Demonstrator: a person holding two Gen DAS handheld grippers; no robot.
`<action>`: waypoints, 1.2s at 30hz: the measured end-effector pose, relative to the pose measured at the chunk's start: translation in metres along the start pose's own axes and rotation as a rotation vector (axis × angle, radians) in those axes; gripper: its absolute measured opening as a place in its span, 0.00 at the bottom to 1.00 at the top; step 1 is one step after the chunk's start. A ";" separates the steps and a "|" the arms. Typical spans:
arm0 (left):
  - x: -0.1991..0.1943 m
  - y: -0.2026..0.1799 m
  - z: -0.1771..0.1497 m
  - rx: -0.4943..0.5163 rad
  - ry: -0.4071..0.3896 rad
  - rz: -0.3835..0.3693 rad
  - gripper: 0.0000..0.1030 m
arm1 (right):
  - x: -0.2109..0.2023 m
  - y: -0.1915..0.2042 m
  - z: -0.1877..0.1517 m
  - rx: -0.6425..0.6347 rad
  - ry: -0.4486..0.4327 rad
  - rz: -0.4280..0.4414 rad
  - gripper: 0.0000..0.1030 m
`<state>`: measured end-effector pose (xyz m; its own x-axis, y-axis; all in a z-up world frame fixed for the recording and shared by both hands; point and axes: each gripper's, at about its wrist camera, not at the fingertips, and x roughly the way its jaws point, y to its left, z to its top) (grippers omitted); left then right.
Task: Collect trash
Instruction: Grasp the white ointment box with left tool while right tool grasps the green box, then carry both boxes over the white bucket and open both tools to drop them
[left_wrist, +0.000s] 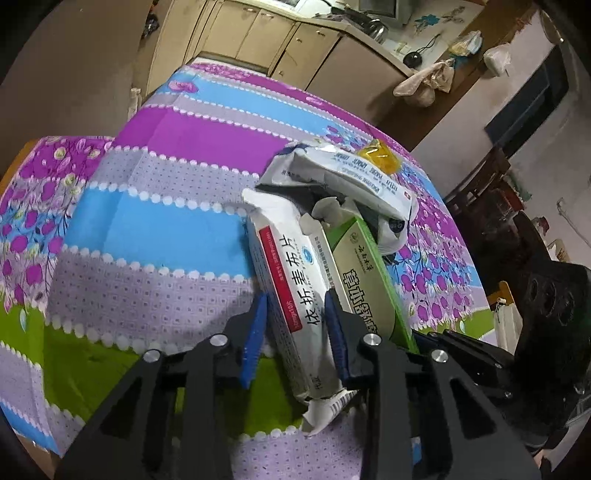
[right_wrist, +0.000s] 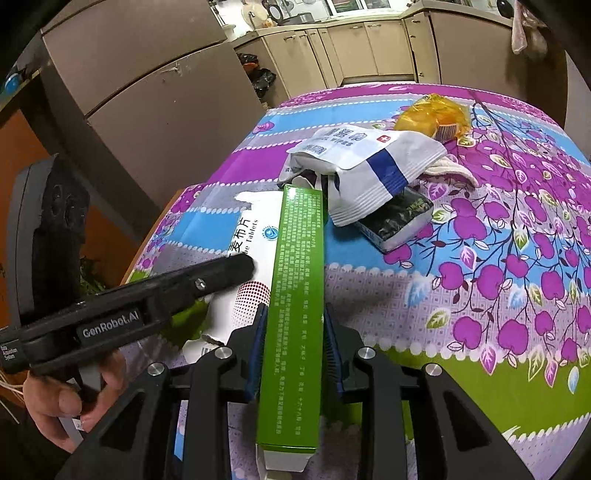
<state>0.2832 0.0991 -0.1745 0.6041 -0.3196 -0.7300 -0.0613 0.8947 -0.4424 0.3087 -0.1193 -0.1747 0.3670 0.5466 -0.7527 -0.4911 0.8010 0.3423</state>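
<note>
white crumpled pill box (left_wrist: 295, 295) w/ red stripe pinched in left claw (left_wrist: 295, 325), green box (right_wrist: 295, 295) clamped in right claw (right_wrist: 293, 332)

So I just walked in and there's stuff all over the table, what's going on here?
A person is clearing trash off the cloth-covered table with a handheld gripper in each hand. The left gripper is clamped on a white medicine box, and the right gripper is clamped on a green box beside it. A wipes packet, a dark packet and a yellow wrapper lie on the table, not yet picked up.
</note>
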 end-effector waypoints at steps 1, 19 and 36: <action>0.000 -0.001 -0.001 0.008 -0.004 0.007 0.30 | 0.000 0.001 0.000 -0.001 0.000 -0.006 0.29; -0.056 -0.019 -0.005 0.082 -0.125 0.014 0.22 | -0.034 0.027 -0.008 -0.002 -0.137 0.033 0.28; -0.052 -0.019 -0.012 0.115 -0.115 0.065 0.20 | -0.037 0.009 -0.013 0.045 -0.083 -0.044 0.08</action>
<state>0.2433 0.0955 -0.1341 0.6893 -0.2279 -0.6877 -0.0159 0.9442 -0.3289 0.2811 -0.1355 -0.1513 0.4526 0.5273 -0.7191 -0.4374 0.8340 0.3363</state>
